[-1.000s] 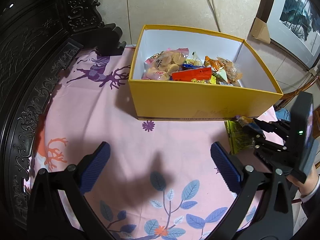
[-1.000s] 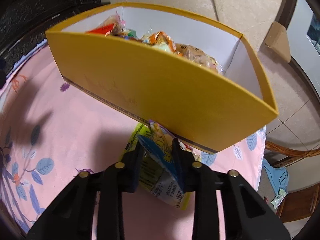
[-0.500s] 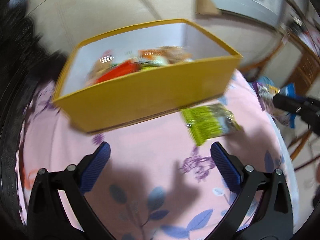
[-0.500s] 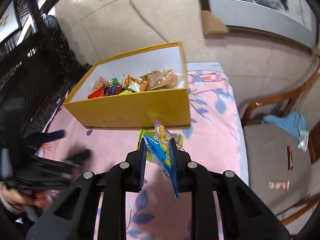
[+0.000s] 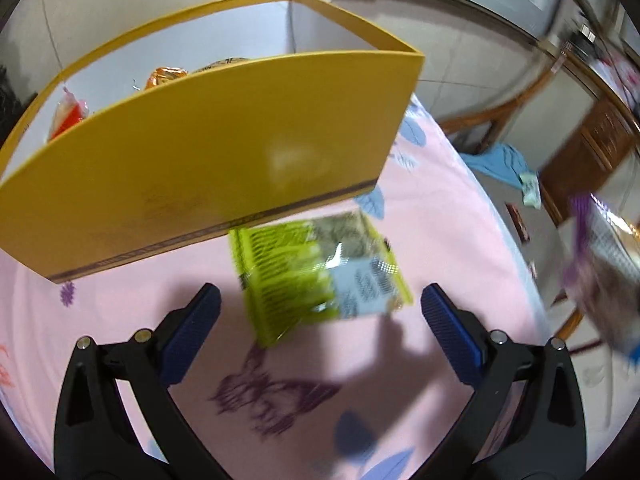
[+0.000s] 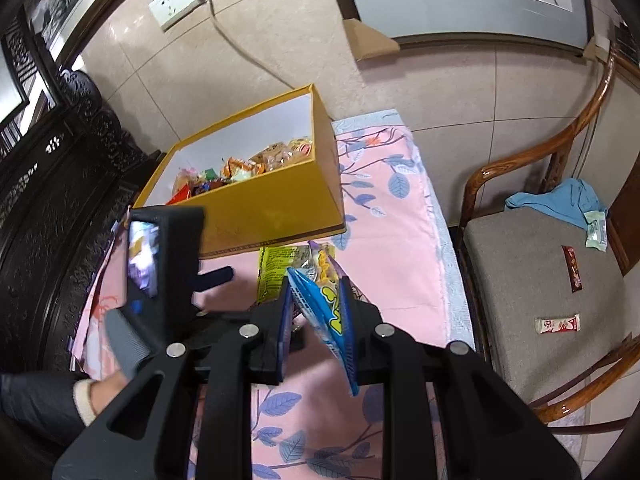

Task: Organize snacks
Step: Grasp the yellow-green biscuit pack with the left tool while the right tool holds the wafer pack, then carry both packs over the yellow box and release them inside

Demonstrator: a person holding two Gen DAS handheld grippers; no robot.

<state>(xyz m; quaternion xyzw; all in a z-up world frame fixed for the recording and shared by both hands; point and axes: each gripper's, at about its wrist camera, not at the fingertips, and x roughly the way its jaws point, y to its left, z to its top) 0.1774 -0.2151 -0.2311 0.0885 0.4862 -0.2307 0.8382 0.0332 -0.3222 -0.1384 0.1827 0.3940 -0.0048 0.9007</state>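
Even indoor light, motion-blurred left view, sharp right view, fisheye-bent edges.

The right hand-held gripper [image 6: 318, 300] pinches a blue snack packet [image 6: 328, 308], apparently lifted above the pink cloth [image 6: 392, 248].

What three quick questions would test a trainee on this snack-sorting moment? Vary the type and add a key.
1. True or false: the right gripper is shut on the blue snack packet.
2. The green snack packet lies: A) inside the yellow box; B) on the pink cloth in front of the box; C) on the chair seat.
3. Fill in: the left gripper is ____ above the green packet.

Key: 1 true; 2 B; 3 open.
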